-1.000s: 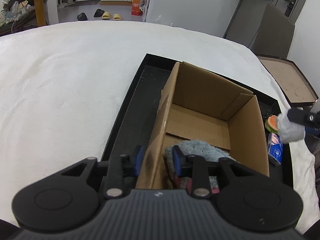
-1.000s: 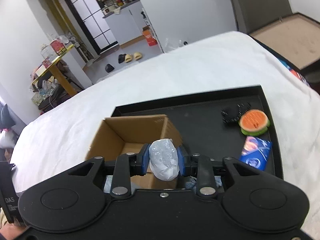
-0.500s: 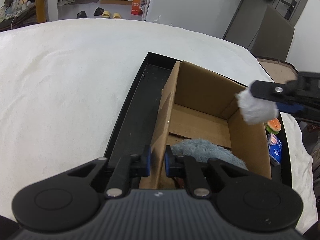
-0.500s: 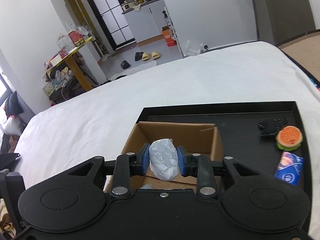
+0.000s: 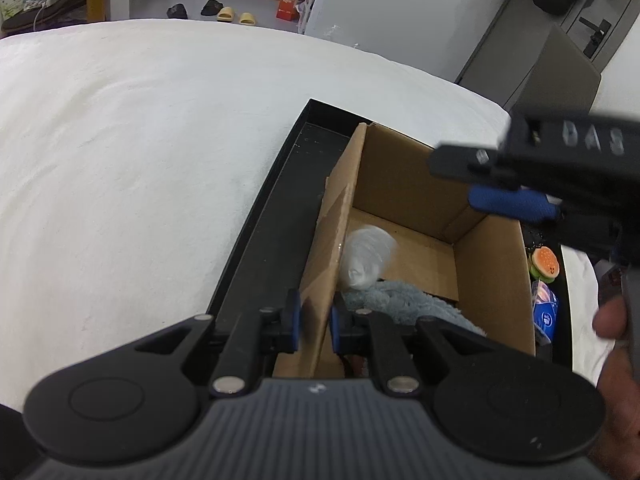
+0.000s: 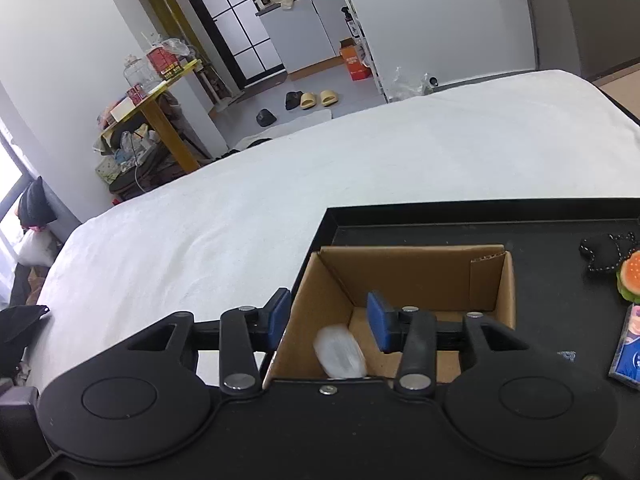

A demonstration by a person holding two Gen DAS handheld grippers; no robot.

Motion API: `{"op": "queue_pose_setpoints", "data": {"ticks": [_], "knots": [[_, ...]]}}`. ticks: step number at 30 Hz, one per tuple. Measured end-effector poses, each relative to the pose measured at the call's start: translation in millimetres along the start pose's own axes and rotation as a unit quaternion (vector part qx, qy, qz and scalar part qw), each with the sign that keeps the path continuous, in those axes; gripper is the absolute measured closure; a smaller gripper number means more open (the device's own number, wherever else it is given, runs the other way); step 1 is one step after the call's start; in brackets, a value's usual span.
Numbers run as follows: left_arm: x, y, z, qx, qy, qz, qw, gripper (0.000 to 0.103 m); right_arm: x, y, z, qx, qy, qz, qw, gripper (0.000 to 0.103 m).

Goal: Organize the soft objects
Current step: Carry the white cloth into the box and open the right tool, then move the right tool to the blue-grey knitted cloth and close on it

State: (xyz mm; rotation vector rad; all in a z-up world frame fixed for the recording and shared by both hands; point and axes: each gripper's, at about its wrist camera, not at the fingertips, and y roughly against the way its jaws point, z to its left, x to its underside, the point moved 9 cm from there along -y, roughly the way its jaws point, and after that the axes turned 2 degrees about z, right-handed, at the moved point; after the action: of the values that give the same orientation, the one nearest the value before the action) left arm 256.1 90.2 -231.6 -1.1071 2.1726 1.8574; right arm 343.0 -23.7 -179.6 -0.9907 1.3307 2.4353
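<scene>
An open cardboard box (image 5: 416, 184) stands in a black tray (image 5: 280, 184). My left gripper (image 5: 312, 322) is shut on the box's near left wall. A blurred white soft object (image 5: 366, 258) is inside the box, above a blue-grey fluffy cloth (image 5: 400, 304). My right gripper (image 6: 328, 316) is open and empty above the box (image 6: 412, 276); the white object (image 6: 340, 352) is below it. The right gripper also shows in the left wrist view (image 5: 516, 184).
A burger-shaped toy (image 6: 630, 276), a black soft toy (image 6: 604, 252) and a blue packet (image 6: 628, 348) lie in the tray (image 6: 440, 220) right of the box. The tray sits on a white bed cover (image 5: 140, 160).
My right gripper moved over the box and opened, and the white soft object dropped into the box. My left gripper stayed clamped on the box wall.
</scene>
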Motion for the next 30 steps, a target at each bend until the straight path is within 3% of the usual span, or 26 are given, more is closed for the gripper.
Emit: {"op": "queue_pose_setpoints", "data": {"ticks": [7,15,30], "knots": [[-0.1,-0.1,-1.6,0.0,0.001,0.004,1.0,0.085,12.4,23.4,-16.5,0.011,-0.004,-0.002,1.0,0.06],[-3.6,13.1,-2.9,-0.018,-0.007,-0.015,0.9997,0.055,21.5,56.8,-52.6,0.034,-0.027,-0.028,0.999,0.06],[0.7,26.7,-26.3,-0.05,-0.051,-0.027,0.997,0.039,51.8,75.1,-114.1,0.063,-0.076,-0.056,0.994,0.05]]}}
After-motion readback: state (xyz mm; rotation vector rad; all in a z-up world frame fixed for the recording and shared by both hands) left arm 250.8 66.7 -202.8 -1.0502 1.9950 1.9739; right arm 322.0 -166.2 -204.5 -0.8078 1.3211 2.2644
